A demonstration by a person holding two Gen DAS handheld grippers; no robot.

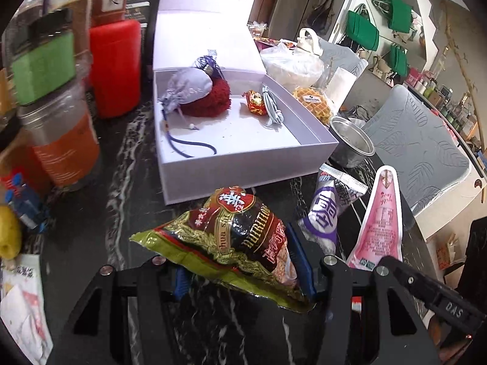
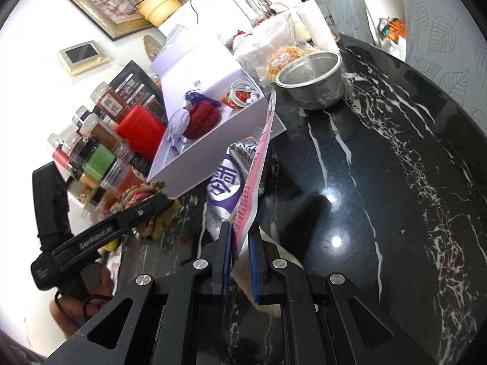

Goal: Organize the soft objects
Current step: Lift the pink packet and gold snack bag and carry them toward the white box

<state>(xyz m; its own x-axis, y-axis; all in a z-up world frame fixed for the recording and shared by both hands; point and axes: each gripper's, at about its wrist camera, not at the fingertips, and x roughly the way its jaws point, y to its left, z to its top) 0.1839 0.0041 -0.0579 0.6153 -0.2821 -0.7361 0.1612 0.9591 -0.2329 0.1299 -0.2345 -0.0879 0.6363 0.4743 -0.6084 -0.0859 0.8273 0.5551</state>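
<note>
Left gripper (image 1: 243, 273) clamps snack bag (image 1: 237, 243); right gripper (image 2: 240, 261) pinches pink pouch (image 2: 255, 176); box (image 1: 243, 164) edge near.

Your left gripper (image 1: 245, 273) and right gripper (image 2: 240, 261) are black, with blue ribbed pads (image 2: 225, 269), silver screws and white lettering.

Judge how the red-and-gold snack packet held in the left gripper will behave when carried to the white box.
The snack packet looks crinkly and floppy: its free end sags beyond the left gripper. Probably light. Its glossy foil may slip, so grip firmly.
</note>
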